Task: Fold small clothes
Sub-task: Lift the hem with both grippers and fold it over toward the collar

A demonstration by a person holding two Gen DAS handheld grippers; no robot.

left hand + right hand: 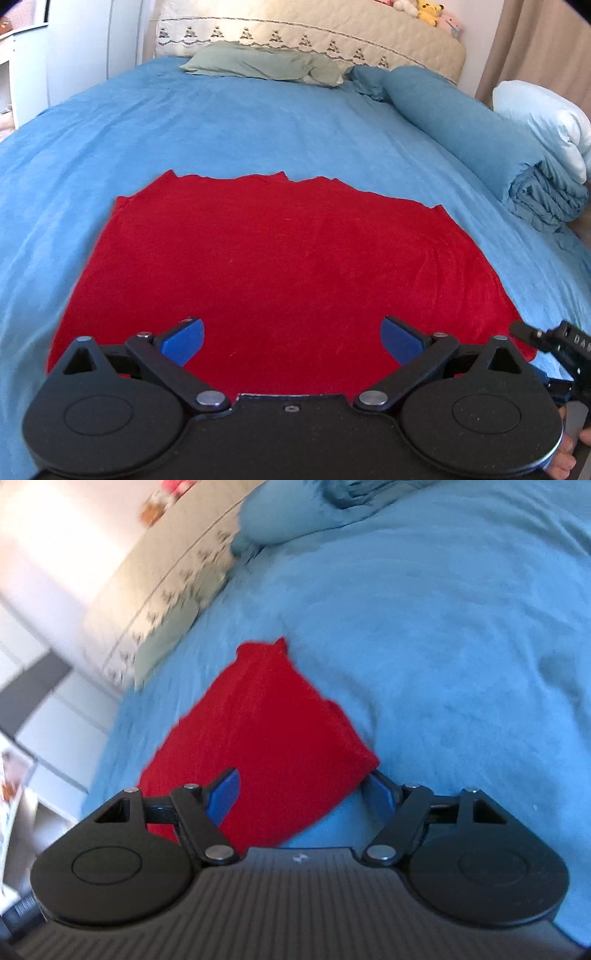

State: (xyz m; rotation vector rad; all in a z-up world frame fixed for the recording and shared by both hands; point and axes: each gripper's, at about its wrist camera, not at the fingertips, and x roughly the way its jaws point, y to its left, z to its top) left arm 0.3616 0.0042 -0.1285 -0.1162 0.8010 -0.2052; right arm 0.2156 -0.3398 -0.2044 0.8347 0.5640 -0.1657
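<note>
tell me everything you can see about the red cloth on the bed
The red cloth is plain, bright red, with a soft, slightly fuzzy knit look and no print. It lies spread flat on the blue bedsheet; its far edge is uneven and stepped. The open left gripper hovers over its near edge. In the right wrist view, the open right gripper sits at a corner of it; contact can't be confirmed.

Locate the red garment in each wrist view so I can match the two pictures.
Left wrist: the red garment lies spread flat across the lower centre, beyond the open left gripper.
Right wrist: it sits at lower centre, tilted, its near corner between the fingers of the open right gripper.
Shared landmark: the blue bedsheet under it.
</note>
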